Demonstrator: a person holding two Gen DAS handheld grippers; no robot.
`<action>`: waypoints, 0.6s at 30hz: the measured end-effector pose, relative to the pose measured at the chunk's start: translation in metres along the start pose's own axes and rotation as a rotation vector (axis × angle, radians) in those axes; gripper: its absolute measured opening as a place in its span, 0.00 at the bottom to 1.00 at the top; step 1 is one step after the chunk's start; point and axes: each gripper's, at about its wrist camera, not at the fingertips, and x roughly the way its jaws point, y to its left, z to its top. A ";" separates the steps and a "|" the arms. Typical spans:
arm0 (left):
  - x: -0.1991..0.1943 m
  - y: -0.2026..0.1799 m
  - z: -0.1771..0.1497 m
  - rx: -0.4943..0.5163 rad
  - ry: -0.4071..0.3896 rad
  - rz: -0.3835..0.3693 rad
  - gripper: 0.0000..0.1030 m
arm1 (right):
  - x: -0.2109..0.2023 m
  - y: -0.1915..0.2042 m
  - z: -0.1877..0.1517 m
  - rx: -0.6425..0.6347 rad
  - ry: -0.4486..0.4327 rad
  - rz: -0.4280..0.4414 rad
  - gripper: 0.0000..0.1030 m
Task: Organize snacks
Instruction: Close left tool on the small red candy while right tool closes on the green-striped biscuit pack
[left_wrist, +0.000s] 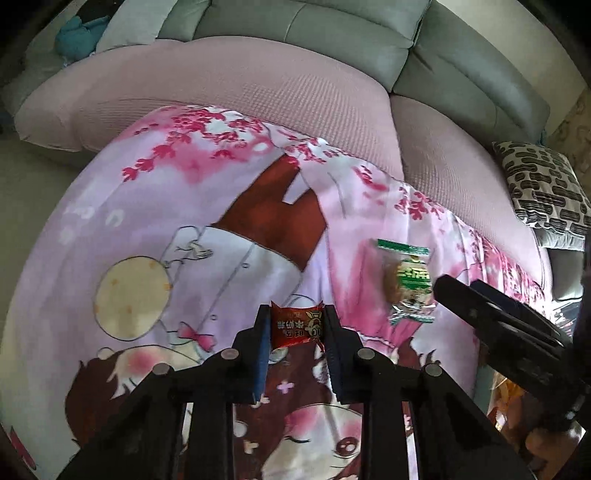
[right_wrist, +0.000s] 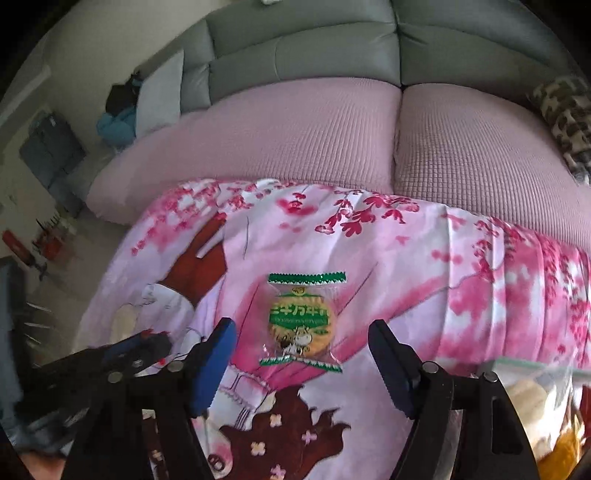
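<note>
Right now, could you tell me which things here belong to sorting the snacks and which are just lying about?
Job:
- red snack, clamped in the left gripper
- green biscuit, lying on the blanket ahead of the open right gripper

Lying about:
- sofa
- patterned cushion

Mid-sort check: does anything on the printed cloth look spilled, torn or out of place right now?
Nothing spilled or torn. The green-edged cookie packet lies flat and sealed on the cloth, loose between the open right gripper fingers. The left gripper is shut on the red snack packet, which looks intact.
</note>
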 end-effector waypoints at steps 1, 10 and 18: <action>0.000 0.003 0.001 -0.002 -0.003 0.004 0.27 | 0.006 0.002 0.001 -0.014 0.006 -0.025 0.75; 0.009 0.021 0.003 -0.009 -0.012 0.030 0.27 | 0.058 0.003 -0.002 -0.018 0.106 -0.088 0.71; -0.011 0.016 -0.002 -0.018 -0.038 0.033 0.27 | 0.030 0.000 -0.011 0.017 0.083 -0.073 0.51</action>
